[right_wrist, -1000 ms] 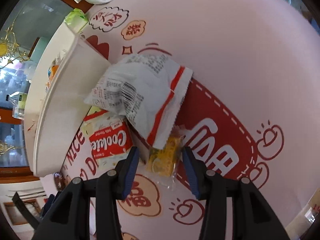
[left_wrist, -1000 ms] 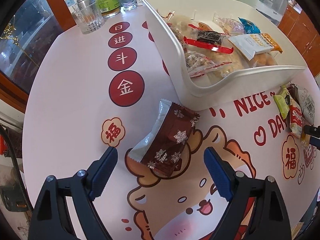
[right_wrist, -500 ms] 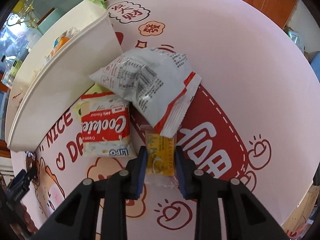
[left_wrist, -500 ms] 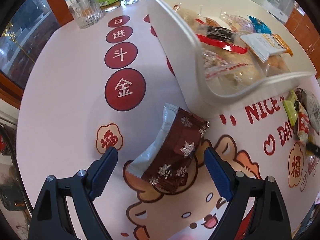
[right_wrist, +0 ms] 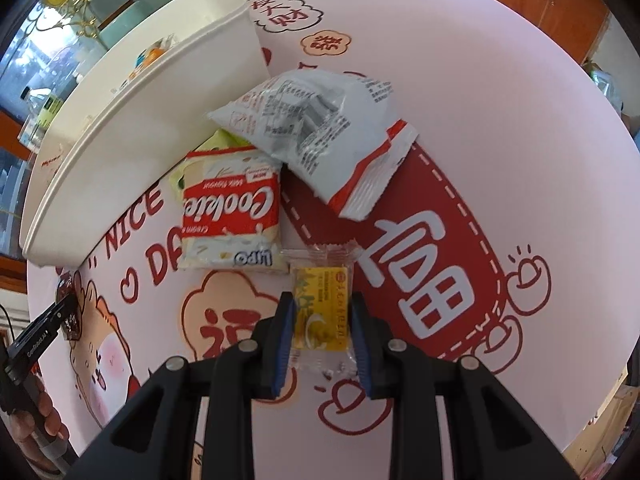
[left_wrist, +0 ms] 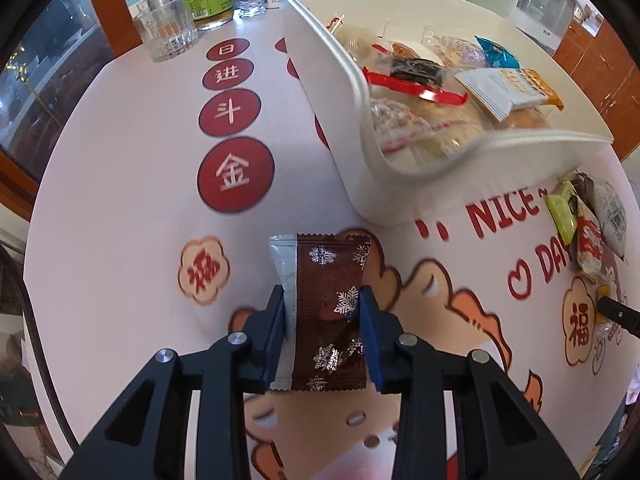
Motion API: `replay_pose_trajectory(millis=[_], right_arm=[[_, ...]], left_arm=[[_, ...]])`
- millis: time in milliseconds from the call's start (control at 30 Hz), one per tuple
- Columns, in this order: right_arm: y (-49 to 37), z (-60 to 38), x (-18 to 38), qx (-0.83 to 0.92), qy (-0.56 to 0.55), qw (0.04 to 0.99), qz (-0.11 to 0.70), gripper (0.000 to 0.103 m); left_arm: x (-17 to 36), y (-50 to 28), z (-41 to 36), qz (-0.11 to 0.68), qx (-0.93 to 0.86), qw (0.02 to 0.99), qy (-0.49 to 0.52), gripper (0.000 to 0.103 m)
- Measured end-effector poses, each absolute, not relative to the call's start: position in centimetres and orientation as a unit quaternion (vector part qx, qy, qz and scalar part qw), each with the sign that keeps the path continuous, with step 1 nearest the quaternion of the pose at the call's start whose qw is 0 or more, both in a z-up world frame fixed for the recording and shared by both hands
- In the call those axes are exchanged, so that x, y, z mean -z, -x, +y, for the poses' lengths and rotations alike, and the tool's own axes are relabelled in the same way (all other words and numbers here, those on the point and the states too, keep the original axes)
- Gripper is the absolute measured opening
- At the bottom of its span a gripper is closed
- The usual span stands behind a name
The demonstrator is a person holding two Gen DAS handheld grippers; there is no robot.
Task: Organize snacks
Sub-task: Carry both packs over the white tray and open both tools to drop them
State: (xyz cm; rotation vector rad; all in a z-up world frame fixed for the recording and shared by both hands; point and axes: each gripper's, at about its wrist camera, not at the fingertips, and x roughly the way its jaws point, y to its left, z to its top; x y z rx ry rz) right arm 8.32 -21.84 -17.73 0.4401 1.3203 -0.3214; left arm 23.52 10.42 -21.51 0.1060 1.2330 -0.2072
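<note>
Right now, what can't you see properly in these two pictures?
- Left wrist view: the white bin's near wall hides the snacks low inside it.
- Left wrist view: the right gripper is cut off by the edge.
- Right wrist view: the green packet is mostly hidden beneath the Cookie packet and the grey bag.
- Right wrist view: the yellow packet's print is too small to read.

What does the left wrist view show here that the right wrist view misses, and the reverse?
Left only: the ribbed clear drinking glass, and the snacks piled inside the white plastic bin.
Right only: the small yellow clear-wrapped packet between the right gripper fingers.
Both: the bin, the red-and-white cookie pack, and the brown snowflake-print packet clamped in the left gripper.
</note>
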Motion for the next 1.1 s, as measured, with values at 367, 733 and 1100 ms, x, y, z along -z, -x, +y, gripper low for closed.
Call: replay_pose_trajectory(millis=[367,733,1100], right_arm=[[-5.6,-16.8,17.9,0.090,-0.172,0.760,0.620,0.027],[-6.6,-12.1,14.6,0.017,-0.133,0.793,0.595,0.027],[-8.4,-13.2,8.7,-0.038,-0.102,0.838,0.535,0.027]], left_arm=[[19.7,-16.8,7.8,0.570,0.115,0.813,-0.030,0.032],[14.9,-12.9,3.4,0.535,0.135,0.834,-0.018,0.032],[10.3,-13.8,2.1,0.498,0.112,0.859,-0.032,0.032]])
